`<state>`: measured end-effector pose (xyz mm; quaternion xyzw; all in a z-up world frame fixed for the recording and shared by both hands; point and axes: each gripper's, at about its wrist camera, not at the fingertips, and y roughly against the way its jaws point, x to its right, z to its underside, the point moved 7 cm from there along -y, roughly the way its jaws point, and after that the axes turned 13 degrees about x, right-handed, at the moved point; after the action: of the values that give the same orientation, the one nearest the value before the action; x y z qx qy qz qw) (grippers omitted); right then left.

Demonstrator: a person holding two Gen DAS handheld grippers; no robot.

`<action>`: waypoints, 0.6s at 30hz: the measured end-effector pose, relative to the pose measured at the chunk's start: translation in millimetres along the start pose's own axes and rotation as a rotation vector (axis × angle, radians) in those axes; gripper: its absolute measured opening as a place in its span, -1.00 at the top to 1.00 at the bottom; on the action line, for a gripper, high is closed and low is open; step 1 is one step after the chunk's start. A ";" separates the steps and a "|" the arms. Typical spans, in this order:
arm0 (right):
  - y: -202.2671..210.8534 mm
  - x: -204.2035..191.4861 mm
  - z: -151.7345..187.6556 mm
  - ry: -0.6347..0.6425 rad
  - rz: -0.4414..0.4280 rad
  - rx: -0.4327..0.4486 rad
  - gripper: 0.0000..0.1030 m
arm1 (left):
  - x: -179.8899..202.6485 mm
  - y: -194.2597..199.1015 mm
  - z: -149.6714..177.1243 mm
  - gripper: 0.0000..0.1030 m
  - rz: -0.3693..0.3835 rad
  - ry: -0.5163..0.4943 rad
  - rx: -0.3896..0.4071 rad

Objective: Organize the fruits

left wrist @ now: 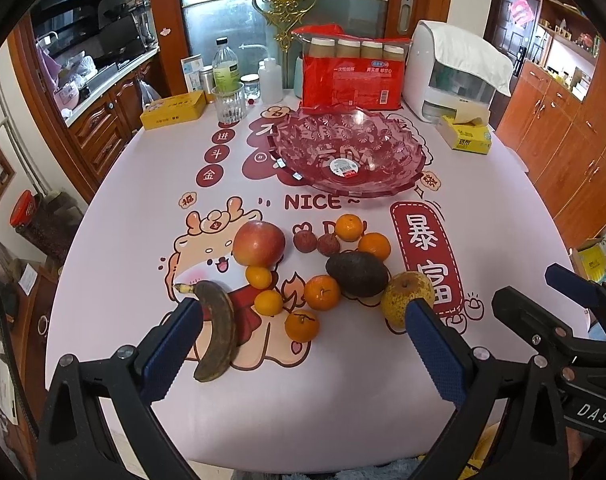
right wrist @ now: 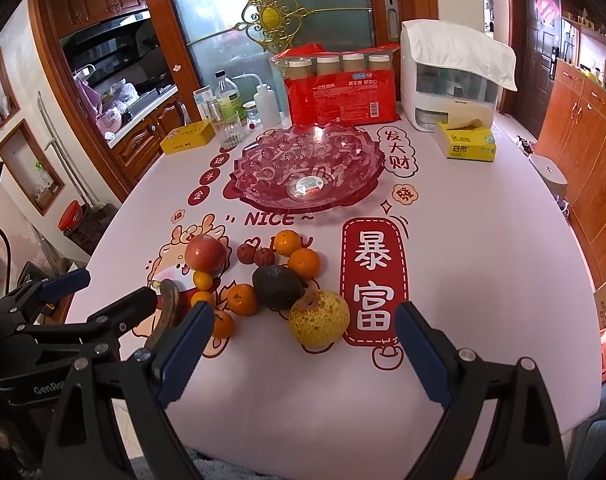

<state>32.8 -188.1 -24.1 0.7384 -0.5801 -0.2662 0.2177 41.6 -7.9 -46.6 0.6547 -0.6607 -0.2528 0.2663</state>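
Both claws hang over the near edge of the worktop (left wrist: 343, 412), and both are spread wide, grasping nothing. The left claw (left wrist: 303, 322) has its blue pads far apart, the left-hand pad sitting just in front of the browned banana (left wrist: 219, 328), though whether it touches is hard to tell. The right claw (right wrist: 303, 324) is just as wide, and the speckled yellow pear (right wrist: 319, 318) lies in the gap between its fingers, further along, untouched.

Up the worktop sits the clear glass bowl (right wrist: 263, 168), patterned and empty but for a sticker on its base. The fruit is all still out on the printed cloth in front of it: a red apple (left wrist: 259, 243), a dark avocado (left wrist: 357, 274) leaning against the pear, two small red lychees (left wrist: 317, 242) and several oranges (left wrist: 322, 292) scattered through the cluster.

Behind the bowl stand a red pack of cups (left wrist: 353, 72), a glass tumbler (left wrist: 229, 103) and a yellow tissue box (left wrist: 465, 134)
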 end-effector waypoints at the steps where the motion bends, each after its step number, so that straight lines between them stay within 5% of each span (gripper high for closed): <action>1: 0.3 0.0 0.2 0.000 0.002 0.002 -0.79 | -0.2 -0.1 0.2 -0.95 -0.002 -0.001 -0.001; 18: -3.3 -11.8 -2.8 -0.026 0.015 0.009 -0.79 | -14.6 -1.7 -13.5 -0.96 -0.001 -0.045 0.006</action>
<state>34.9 -175.9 -22.3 0.7316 -0.5896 -0.2712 0.2087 52.1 6.9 -38.2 0.6500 -0.6669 -0.2658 0.2493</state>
